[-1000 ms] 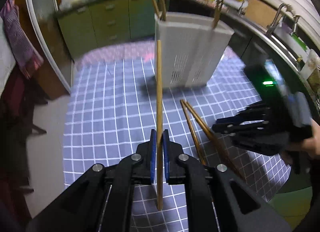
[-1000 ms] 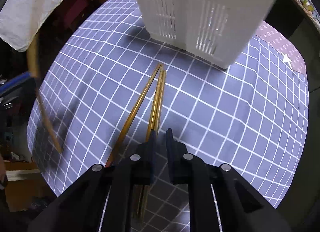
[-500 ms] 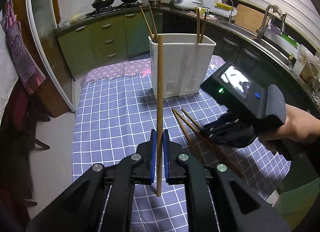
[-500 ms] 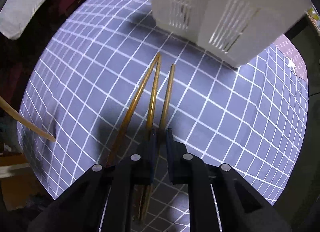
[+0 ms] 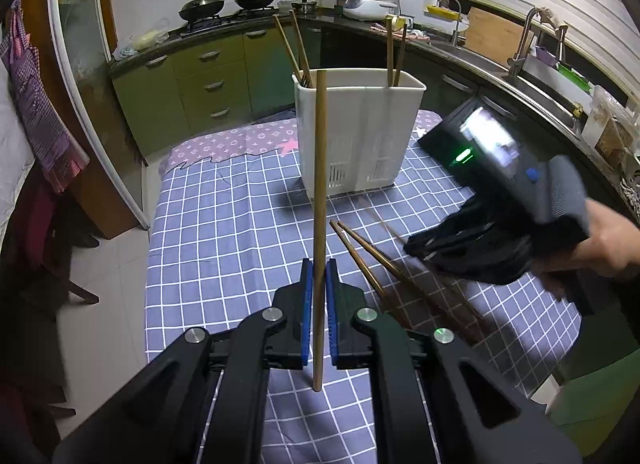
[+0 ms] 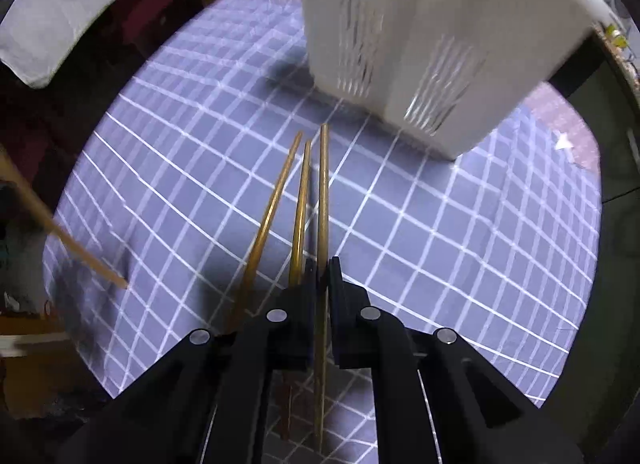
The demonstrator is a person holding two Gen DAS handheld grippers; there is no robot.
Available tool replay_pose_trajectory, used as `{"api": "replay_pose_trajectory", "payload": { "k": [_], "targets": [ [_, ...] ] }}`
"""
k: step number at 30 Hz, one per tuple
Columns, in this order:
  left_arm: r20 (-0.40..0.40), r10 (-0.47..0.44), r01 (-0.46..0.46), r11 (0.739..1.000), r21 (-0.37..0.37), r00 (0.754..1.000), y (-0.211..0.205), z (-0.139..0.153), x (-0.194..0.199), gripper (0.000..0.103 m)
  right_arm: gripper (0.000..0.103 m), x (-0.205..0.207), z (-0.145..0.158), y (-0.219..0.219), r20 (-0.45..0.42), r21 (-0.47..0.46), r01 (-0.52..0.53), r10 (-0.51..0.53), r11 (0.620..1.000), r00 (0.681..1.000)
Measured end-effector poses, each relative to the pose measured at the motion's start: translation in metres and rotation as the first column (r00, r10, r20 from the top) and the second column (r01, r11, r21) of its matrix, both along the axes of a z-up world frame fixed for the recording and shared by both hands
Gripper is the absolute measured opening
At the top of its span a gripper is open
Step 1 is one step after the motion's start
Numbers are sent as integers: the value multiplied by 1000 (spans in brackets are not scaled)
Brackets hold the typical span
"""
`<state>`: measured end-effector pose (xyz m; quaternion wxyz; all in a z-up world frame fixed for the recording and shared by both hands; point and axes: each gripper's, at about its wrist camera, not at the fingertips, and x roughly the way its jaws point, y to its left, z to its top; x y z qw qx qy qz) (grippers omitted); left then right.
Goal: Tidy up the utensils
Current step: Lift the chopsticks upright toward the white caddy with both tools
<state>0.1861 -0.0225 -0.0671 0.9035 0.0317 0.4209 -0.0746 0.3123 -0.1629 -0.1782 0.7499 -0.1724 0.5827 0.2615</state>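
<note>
My left gripper (image 5: 319, 272) is shut on a wooden chopstick (image 5: 320, 168) and holds it upright above the checked cloth. A white slotted utensil holder (image 5: 360, 132) stands behind it with several chopsticks (image 5: 394, 52) inside. My right gripper (image 6: 319, 268) is shut on one chopstick (image 6: 323, 192), lifted slightly beside two chopsticks (image 6: 272, 208) that lie on the cloth. The right gripper also shows in the left wrist view (image 5: 472, 244), low over the loose chopsticks (image 5: 372, 260). The holder (image 6: 420, 44) looms just ahead in the right wrist view.
The table has a purple checked cloth (image 5: 224, 224). Green kitchen cabinets (image 5: 208, 76) and a counter with pans stand behind. A sink (image 5: 532, 64) is at the right. The table edge drops to the floor at the left (image 5: 120, 264).
My right gripper has closed on one chopstick and lifted it apart from the other two. My left gripper has pulled back from the holder with its chopstick still upright.
</note>
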Motion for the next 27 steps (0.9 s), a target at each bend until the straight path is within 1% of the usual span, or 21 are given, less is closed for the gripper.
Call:
{"api": "replay_pose_trajectory", "payload": {
  "k": [4,6,10,12,15,18,27],
  "targets": [
    [13,-5,5,1000,-1,1000,-1,2,-4,7,7,-20,44,-18,106,98,15,-25,995,994],
    [18,-10,10,1000,-4,1000,-2,3,-5,7,7,-36,65,-32,168,142,14,-38,990,985],
    [29,-18,18,1000,1,999,-3,3,-11,7,7,-64,92,-75,269,190,20,-72,981,960],
    [34,-22,22,1000,-1,999,-3,4,-13,7,7,-74,100,-93,293,223,32,-99,974,951],
    [40,-24,24,1000,-1,999,-2,4,-17,7,7,-89,104,-107,321,245,52,-132,968,938],
    [46,-28,27,1000,6,999,-2,4,-20,7,7,-98,104,-116,344,256,53,-142,965,928],
    [62,-32,33,999,-6,998,1,10,-31,7,7,-108,103,-118,345,265,43,-137,963,929]
  ]
}}
